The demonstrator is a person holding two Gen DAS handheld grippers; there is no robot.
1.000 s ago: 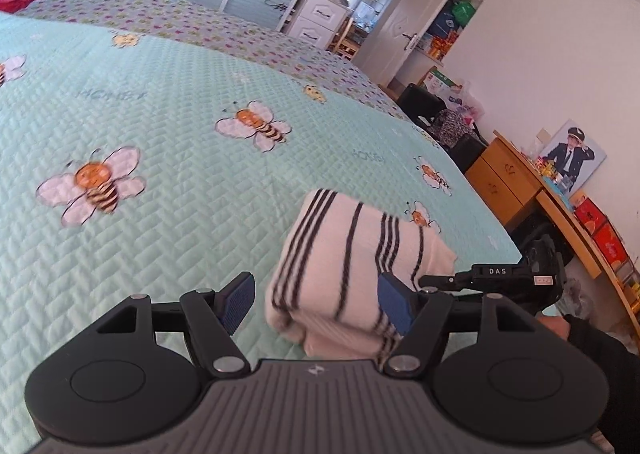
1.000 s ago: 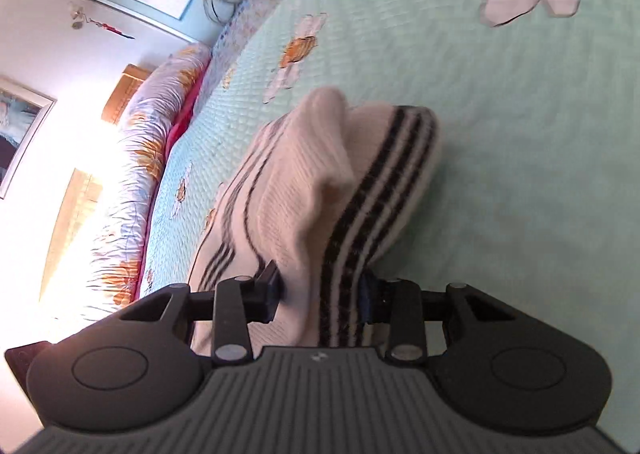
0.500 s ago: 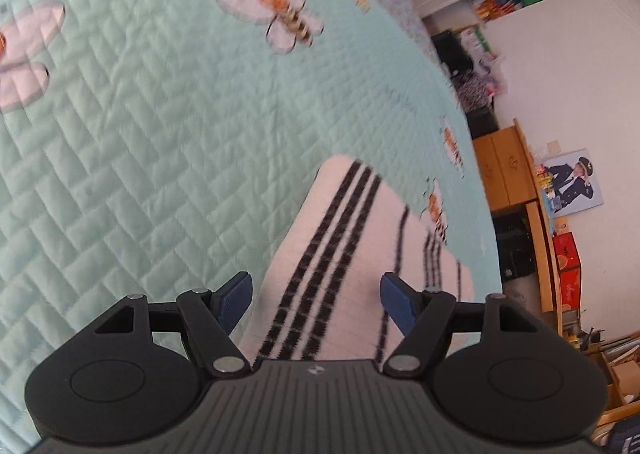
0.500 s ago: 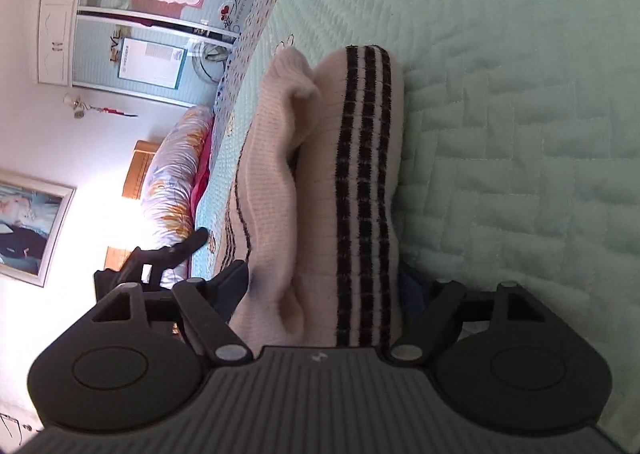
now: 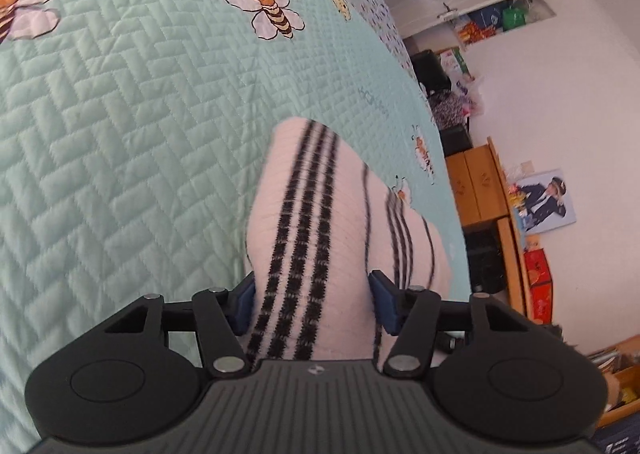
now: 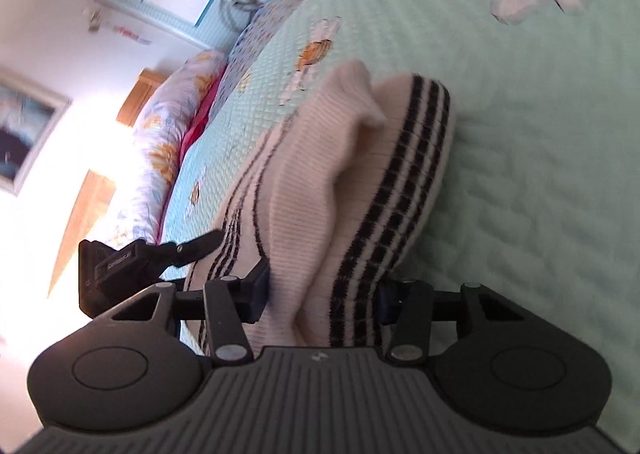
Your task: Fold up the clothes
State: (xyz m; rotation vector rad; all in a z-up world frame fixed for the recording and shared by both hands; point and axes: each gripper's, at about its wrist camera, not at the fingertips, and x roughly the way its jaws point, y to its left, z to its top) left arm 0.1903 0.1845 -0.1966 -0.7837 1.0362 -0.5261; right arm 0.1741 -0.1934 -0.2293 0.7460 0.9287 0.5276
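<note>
Each black claw (image 5: 314, 304) has a ribbed grey body, silver screws and blue pads (image 5: 384, 300).

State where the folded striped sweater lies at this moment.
The striped sweater lies on the mint bee-print quilt, low in both wrist views, between the closing jaws of each gripper.

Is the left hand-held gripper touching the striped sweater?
Touching. In the left wrist view both blue pads of the left hand-held gripper press the sides of the folded striped sweater as its jaws close.
</note>
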